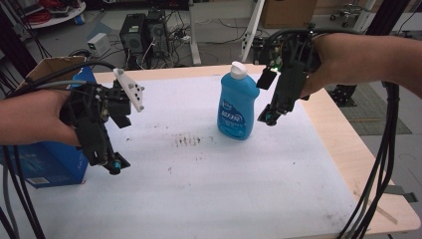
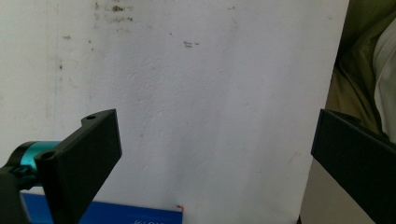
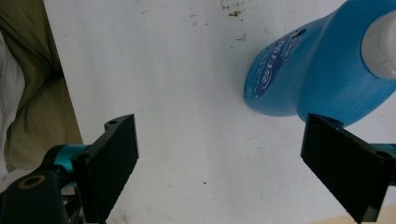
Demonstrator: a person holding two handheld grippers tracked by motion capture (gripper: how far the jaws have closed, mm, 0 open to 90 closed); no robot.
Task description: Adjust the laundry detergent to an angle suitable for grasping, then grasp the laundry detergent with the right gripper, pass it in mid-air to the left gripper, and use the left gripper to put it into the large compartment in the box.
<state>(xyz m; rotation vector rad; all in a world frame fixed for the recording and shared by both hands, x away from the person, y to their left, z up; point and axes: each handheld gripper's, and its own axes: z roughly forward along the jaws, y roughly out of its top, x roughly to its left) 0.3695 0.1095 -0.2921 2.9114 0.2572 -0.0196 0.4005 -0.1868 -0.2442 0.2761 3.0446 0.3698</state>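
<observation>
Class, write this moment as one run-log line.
left gripper: open, empty | right gripper: open, beside blue bottle | bottle: upright on white mat, white cap on

The blue box (image 1: 47, 162) is cut off by the high view's left edge.

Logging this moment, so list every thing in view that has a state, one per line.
blue bottle: upright on the table, white cap on, not gripped.
right gripper: open, beside the bottle, nothing between its jaws.
left gripper: open, holding nothing.
cardboard box: top flaps open.
</observation>
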